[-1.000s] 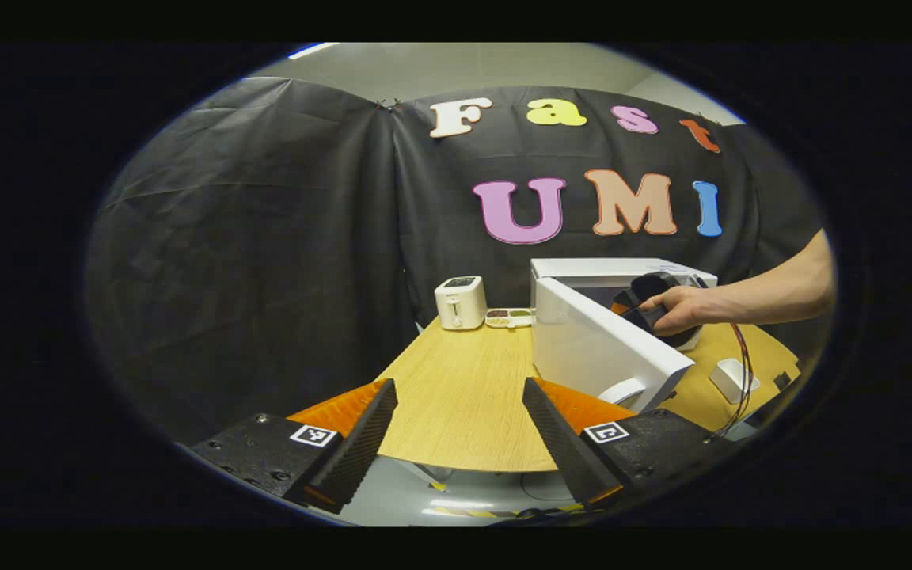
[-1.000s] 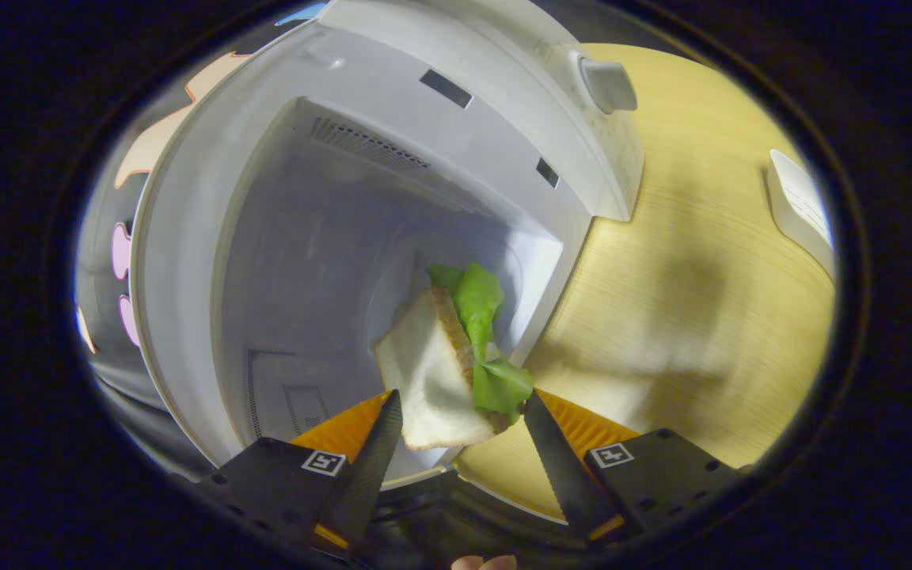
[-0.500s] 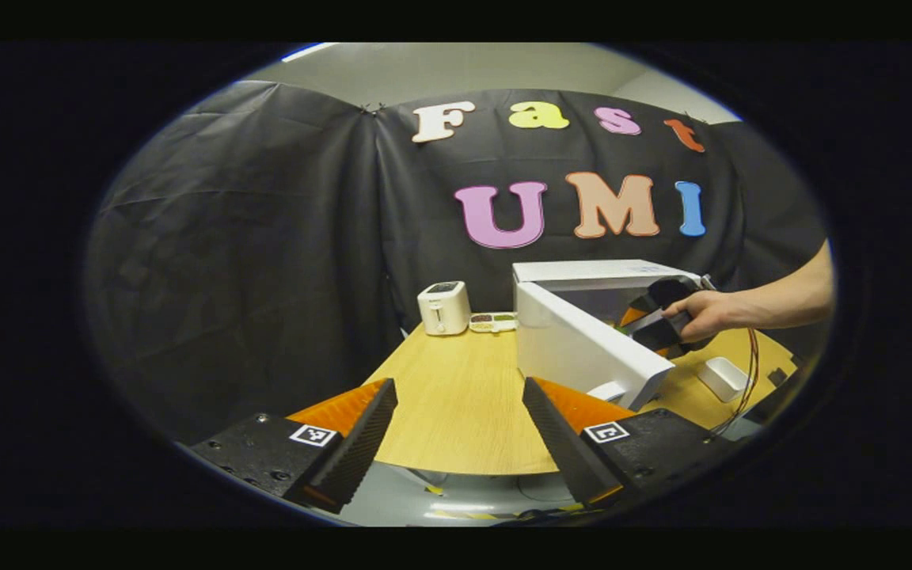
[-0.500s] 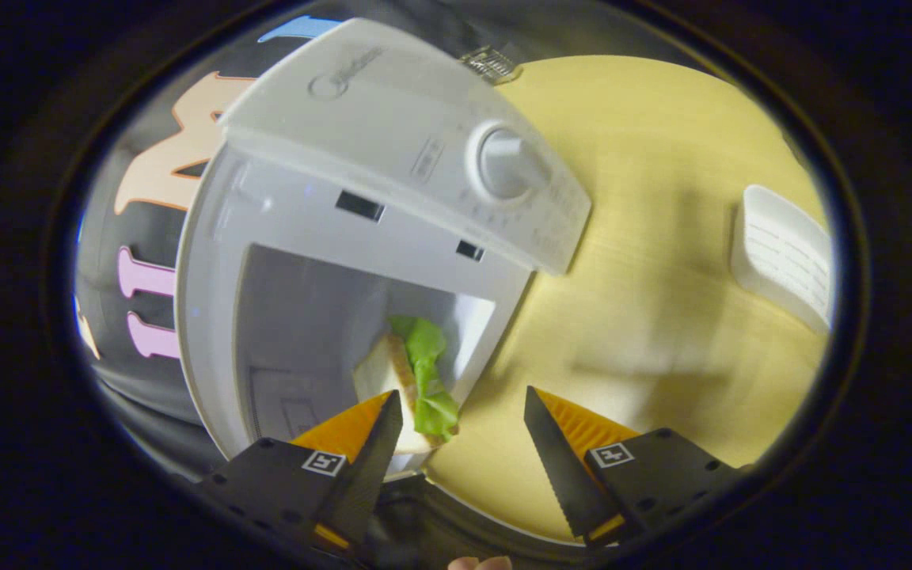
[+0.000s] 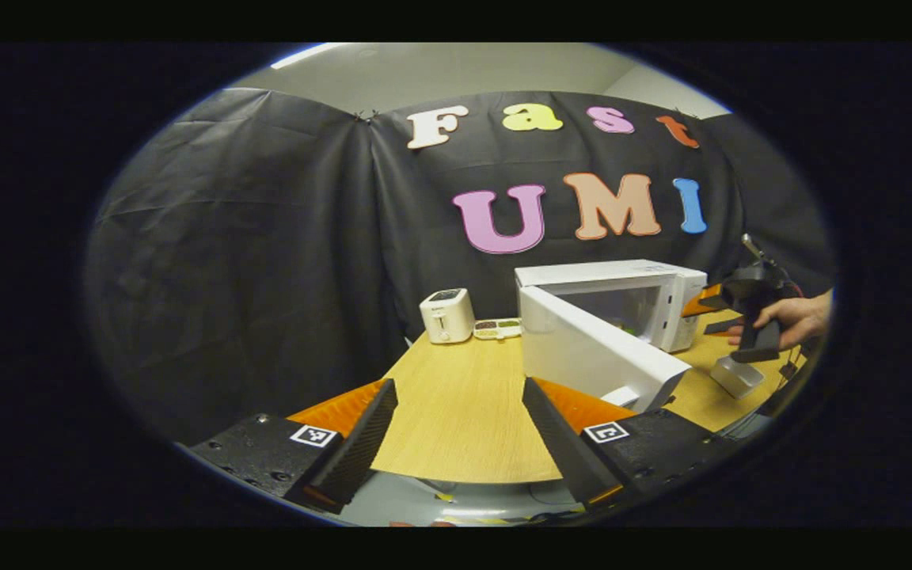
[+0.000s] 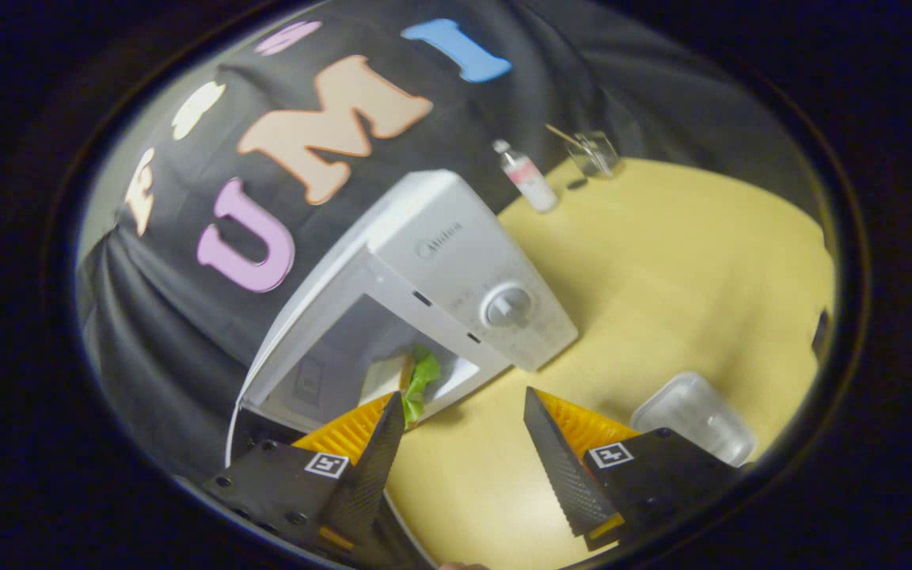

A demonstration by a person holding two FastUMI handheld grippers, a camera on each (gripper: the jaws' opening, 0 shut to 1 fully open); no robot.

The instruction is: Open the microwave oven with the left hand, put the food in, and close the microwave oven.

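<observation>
The right gripper [image 6: 462, 443] has drawn back out of the microwave oven [image 6: 416, 293] since the earlier frames, where its fingers framed the sandwich inside the cavity; now it hangs over the table [image 6: 662, 261] in front of the oven, fingers spread wide with nothing between them. In the left gripper view the same gripper [image 5: 745, 305] has moved from the oven mouth to the right of the oven, held in a hand [image 5: 792, 317] whose arm is cut off by the edge of the view.

The oven door [image 5: 594, 356] stands swung open toward the camera and hides most of the cavity in the left gripper view. The sandwich [image 6: 400, 378], with green lettuce along its edge, lies inside the oven near the front; its lower part is hidden behind one of the right gripper's own fingers. In the left gripper view only a faint green speck shows through the opening.

The left gripper [image 5: 460, 439] is wide open and empty, above the near edge of the table, about where it was earlier.

A white toaster [image 5: 446, 315] and a small tray [image 5: 497, 327] sit at the back left, the tray's contents too small to tell. A clear plastic container [image 6: 693, 416], a small bottle [image 6: 526, 176] and a clear box [image 6: 594, 152] lie right of the oven.
</observation>
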